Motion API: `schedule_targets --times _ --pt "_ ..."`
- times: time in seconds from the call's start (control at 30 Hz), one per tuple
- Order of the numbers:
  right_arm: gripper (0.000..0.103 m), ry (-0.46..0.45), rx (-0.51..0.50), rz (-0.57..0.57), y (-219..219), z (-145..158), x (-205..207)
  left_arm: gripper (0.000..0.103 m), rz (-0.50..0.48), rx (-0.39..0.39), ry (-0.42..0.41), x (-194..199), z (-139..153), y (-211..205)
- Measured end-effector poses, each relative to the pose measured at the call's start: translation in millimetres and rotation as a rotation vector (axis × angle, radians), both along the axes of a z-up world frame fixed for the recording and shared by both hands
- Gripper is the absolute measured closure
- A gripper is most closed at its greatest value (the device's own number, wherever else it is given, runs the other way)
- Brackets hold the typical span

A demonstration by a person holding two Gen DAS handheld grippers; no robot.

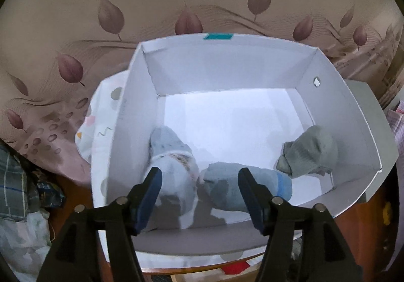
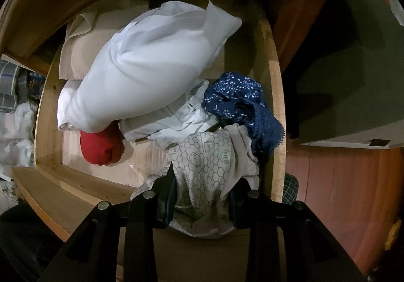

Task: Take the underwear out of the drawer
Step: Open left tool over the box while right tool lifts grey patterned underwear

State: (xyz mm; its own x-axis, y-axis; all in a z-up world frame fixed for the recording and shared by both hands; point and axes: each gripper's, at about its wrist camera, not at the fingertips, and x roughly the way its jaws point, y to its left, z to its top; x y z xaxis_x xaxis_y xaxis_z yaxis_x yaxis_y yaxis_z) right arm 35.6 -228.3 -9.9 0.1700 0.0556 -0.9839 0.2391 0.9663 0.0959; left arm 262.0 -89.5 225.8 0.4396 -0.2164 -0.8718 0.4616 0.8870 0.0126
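My right gripper points down into the open wooden drawer and is shut on white underwear with a grey hexagon print, bunched between its jaws. Navy underwear with small white sprigs and a lace edge lies just beyond it by the drawer's right wall. My left gripper hangs open over a white box. Below its fingers lie a pale blue rolled piece and a grey-blue roll; the pads press on neither. A grey roll sits at the box's right.
The drawer also holds a big white cloth bundle, a red roll and folded white fabric. The box stands on a leaf-print bedsheet beside a dotted white cloth. Plaid clothes lie at far left.
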Motion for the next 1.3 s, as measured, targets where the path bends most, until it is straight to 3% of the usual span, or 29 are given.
schedule_targets --times 0.17,0.37,0.53,0.67,0.93,1.03,1.17,1.3 --pt "0.073 -0.002 -0.004 0.002 0 0 0 0.039 0.026 -0.068 -0.086 -19 21 18" --pt "0.073 -0.014 0.005 0.001 -1 0 -1 0.039 0.091 -0.071 -0.205 -61 28 51" --pt "0.073 -0.036 0.018 -0.006 -4 3 -5 0.039 0.202 -0.094 -0.244 -97 4 97" --pt "0.074 -0.071 0.045 -0.03 -11 11 -7 0.039 0.346 -0.039 -0.271 -120 -31 129" --pt "0.074 -0.119 0.103 -0.074 -21 32 -11 0.039 0.536 -0.032 -0.16 -136 -115 162" --pt "0.074 -0.11 0.114 -0.073 -20 39 -7 0.039 0.552 -0.032 -0.125 -136 -137 165" --pt "0.074 -0.11 0.07 -0.022 -5 54 -5 0.039 0.565 -0.04 -0.081 -136 -152 171" --pt "0.074 -0.109 0.108 -0.013 1 69 -6 0.039 0.652 -0.115 0.001 -132 -164 192"
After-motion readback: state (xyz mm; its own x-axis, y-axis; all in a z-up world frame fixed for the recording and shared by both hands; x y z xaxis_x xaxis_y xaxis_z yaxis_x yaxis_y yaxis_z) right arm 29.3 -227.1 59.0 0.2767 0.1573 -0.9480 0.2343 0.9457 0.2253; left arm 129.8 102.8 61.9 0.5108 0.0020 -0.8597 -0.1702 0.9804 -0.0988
